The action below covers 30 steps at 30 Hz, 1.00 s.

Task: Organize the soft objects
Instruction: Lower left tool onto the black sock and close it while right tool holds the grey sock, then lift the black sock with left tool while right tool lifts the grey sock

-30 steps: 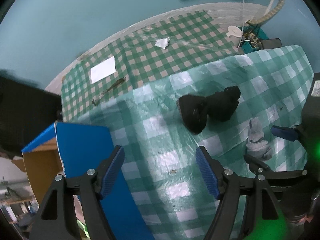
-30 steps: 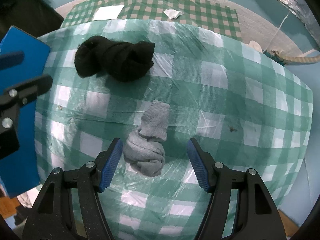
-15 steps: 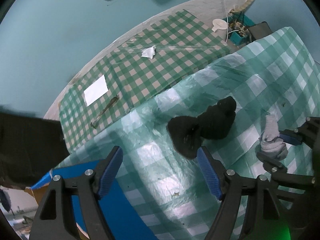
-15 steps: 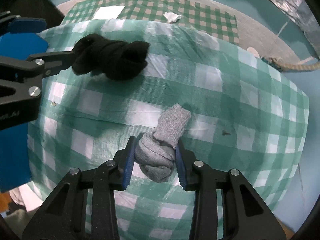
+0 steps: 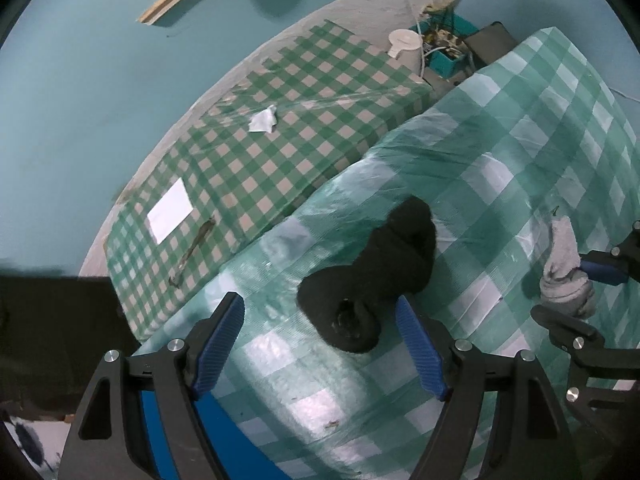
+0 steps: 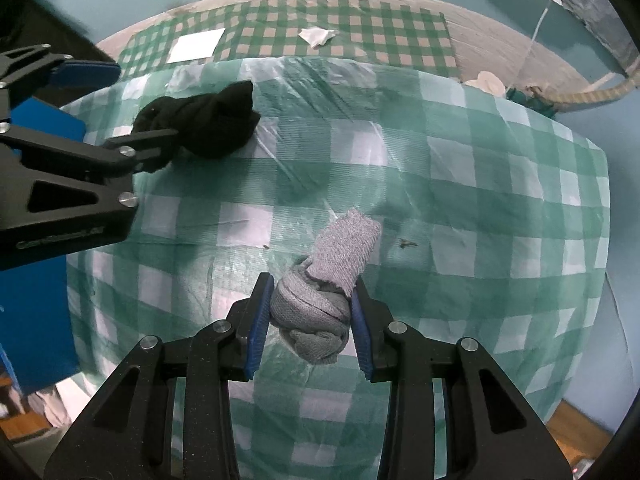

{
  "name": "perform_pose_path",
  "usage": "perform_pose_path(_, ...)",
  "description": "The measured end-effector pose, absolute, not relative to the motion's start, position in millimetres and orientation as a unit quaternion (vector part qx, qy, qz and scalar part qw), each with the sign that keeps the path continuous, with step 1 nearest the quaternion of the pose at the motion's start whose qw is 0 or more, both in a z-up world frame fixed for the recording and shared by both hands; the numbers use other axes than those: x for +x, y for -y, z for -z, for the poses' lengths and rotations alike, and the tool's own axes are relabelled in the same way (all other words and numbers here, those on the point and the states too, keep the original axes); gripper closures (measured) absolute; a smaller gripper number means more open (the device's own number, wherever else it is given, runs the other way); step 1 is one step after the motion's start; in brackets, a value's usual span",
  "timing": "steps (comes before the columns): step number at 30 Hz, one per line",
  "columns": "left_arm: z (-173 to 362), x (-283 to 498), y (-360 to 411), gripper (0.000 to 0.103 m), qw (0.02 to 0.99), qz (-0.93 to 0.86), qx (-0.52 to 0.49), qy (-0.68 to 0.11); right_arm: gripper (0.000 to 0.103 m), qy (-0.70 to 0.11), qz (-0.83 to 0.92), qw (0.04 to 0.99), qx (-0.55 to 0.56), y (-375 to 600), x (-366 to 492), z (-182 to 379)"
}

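Observation:
A rolled grey sock (image 6: 320, 300) is clamped between the blue pads of my right gripper (image 6: 308, 320), just above the green checked tablecloth (image 6: 460, 184). It also shows at the right edge of the left wrist view (image 5: 564, 272). A rolled black sock bundle (image 5: 376, 276) lies on the cloth. My left gripper (image 5: 320, 344) is open, its fingers either side of the near end of the black bundle, not touching it. The black bundle shows in the right wrist view (image 6: 204, 124) with the left gripper's fingers (image 6: 132, 144) beside it.
A blue box (image 5: 224, 436) stands at the table's left edge below my left gripper. Beyond the table a lower checked surface (image 5: 280, 128) holds a white card (image 5: 170, 210) and a crumpled tissue (image 5: 262, 120). A white cup (image 5: 404, 42) and cables sit far right.
My right gripper closed on the grey sock and lifted it slightly. My left gripper moved forward from over the blue box to straddle the black sock bundle, still open.

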<state>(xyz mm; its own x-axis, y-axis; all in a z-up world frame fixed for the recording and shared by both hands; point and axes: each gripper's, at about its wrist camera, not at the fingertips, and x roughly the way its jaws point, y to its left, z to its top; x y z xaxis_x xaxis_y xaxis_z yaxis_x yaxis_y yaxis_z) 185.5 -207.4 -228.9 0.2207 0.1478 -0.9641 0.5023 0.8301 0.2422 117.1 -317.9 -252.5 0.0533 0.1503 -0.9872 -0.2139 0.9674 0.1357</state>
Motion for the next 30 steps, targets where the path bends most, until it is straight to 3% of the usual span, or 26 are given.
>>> perform_pose_path(9, 247.3, 187.9, 220.0, 0.024, 0.717, 0.147, 0.277, -0.622, 0.067, -0.678, -0.115, 0.726, -0.005, 331.7, 115.3, 244.5)
perform_pose_path(14, 250.2, 184.1, 222.4, 0.057, 0.717, 0.165, 0.275, -0.619, 0.067, -0.679, -0.109, 0.726, 0.001, 337.1, 108.7, 242.8)
perform_pose_path(17, 251.7, 179.1, 223.5, 0.068, 0.717, 0.169, 0.281, -0.615, 0.067, -0.680, -0.109, 0.725, 0.002, 336.9, 106.4, 242.3)
perform_pose_path(26, 250.7, 165.7, 209.8, 0.086, 0.729, 0.167, 0.244, -0.618, 0.067, -0.673, -0.115, 0.731, -0.007, 333.2, 103.6, 241.3)
perform_pose_path(30, 247.1, 162.4, 199.5, 0.088, 0.730, 0.152, 0.214, -0.631, 0.067, -0.671, -0.119, 0.732, -0.008, 330.9, 100.9, 237.5)
